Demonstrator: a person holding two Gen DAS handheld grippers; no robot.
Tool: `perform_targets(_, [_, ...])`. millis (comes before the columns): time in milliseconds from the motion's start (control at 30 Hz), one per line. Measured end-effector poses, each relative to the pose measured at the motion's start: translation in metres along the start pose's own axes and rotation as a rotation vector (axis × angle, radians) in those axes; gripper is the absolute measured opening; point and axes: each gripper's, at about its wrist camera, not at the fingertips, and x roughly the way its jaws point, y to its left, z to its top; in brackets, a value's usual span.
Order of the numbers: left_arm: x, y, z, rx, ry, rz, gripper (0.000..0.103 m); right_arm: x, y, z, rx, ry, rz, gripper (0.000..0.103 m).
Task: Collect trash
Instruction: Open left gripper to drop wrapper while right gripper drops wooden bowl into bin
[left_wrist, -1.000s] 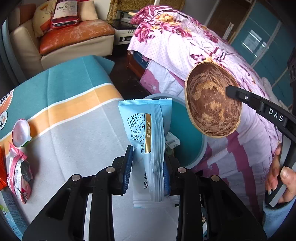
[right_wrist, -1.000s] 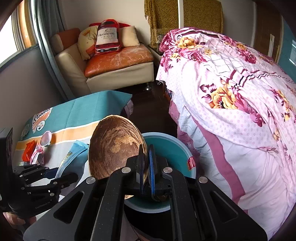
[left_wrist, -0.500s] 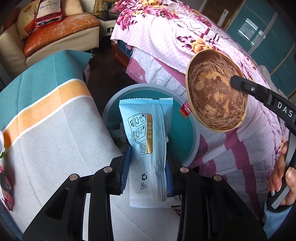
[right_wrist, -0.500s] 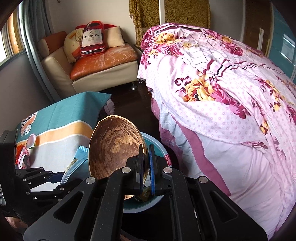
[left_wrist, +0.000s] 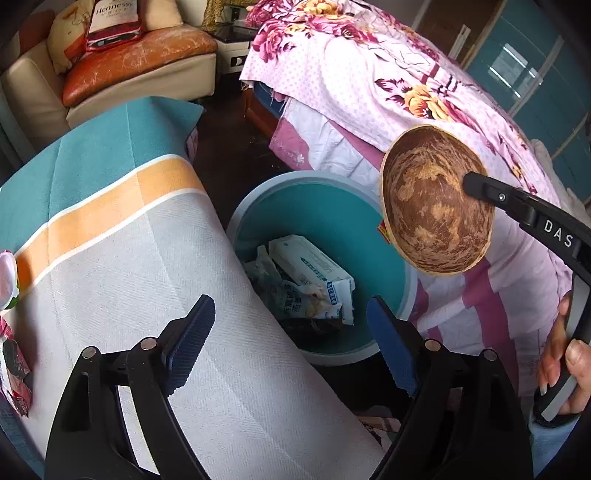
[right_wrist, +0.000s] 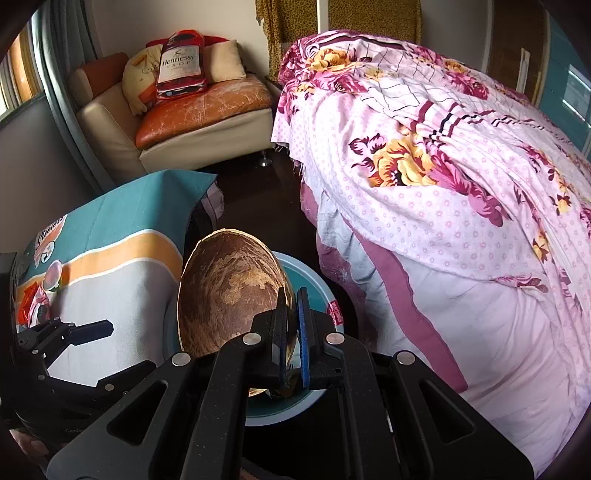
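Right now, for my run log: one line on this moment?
left gripper: open | right gripper: holding coconut shell | bin: wrappers inside

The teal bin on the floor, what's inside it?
The teal bin holds crumpled white-and-blue wrappers piled over something dark. The table edge hides its near left part; whatever lies beneath the pile cannot be seen.

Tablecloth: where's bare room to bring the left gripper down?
The grey area of the tablecloth is bare, bordered by the orange stripe and the bin-side edge. The far left edge is crowded: red wrapper and white cup. The bin holds wrappers.
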Motion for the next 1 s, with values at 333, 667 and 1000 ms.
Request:
perform_targets(333, [-0.018, 0.023, -0.005, -0.034, -0.035, 0.026, 0.089, 0.020, 0.021, -0.001, -0.038, 0.053, 0.005, 0.006])
perform_targets(667, [-0.026, 0.043, -0.012, -0.064, -0.040, 0.023, 0.089, 0.043, 0.048, -0.005, -0.076, 0.125, 0.031, 0.012])
perform_targets(1000, [-0.033, 0.058, -0.017, -0.108, -0.051, 0.007, 0.089, 0.035, 0.059, -0.002, -0.092, 0.119, 0.017, 0.046])
